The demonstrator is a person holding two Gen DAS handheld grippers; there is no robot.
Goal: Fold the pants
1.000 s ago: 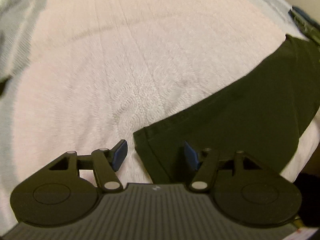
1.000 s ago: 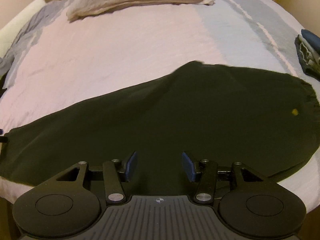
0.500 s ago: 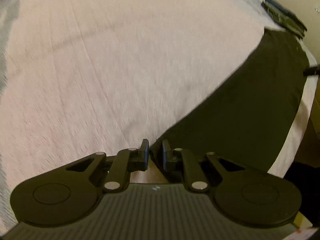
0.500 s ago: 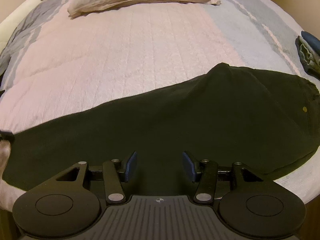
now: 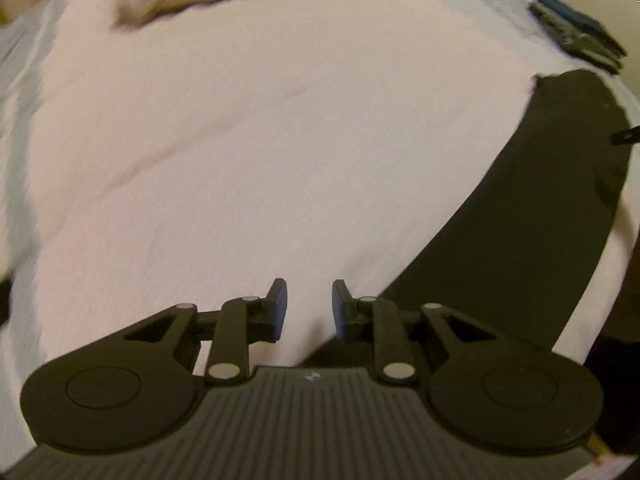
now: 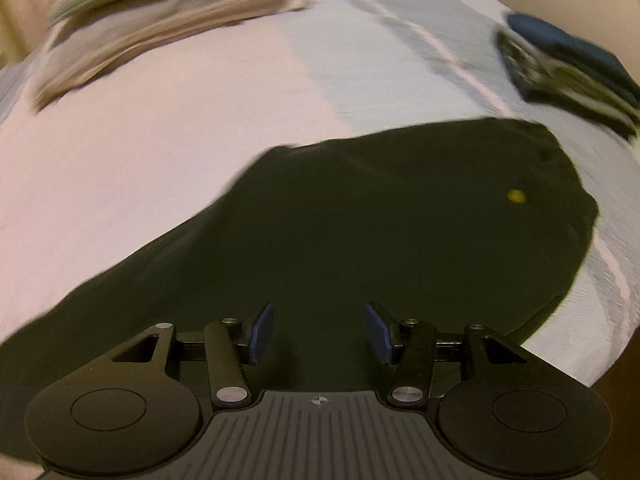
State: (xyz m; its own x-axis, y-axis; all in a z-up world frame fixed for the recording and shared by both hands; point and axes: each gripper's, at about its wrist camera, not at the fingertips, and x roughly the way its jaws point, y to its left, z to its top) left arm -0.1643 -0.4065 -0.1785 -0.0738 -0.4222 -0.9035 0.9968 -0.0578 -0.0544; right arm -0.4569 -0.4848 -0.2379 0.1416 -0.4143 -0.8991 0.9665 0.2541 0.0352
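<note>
Dark green pants [image 6: 400, 220] lie flat across the pink bedspread [image 5: 240, 160], with a small yellow dot [image 6: 516, 196] near their right end. In the left wrist view the pants [image 5: 520, 220] run from under my right finger up to the far right. My left gripper [image 5: 309, 308] is open over the bedspread at the pants' near end, with nothing between its fingers. Above the middle of the pants my right gripper [image 6: 319, 332] hangs open and empty.
A folded stack of dark blue clothes [image 6: 568, 68] sits at the bed's far right, also in the left wrist view [image 5: 576, 36]. Beige folded bedding [image 6: 160, 20] lies at the head of the bed. The bed's edge drops off at the lower right.
My left gripper closed at the pants' hem half a second ago and now stands open with the hem out of its fingers. The right gripper swung right along the pants, staying open.
</note>
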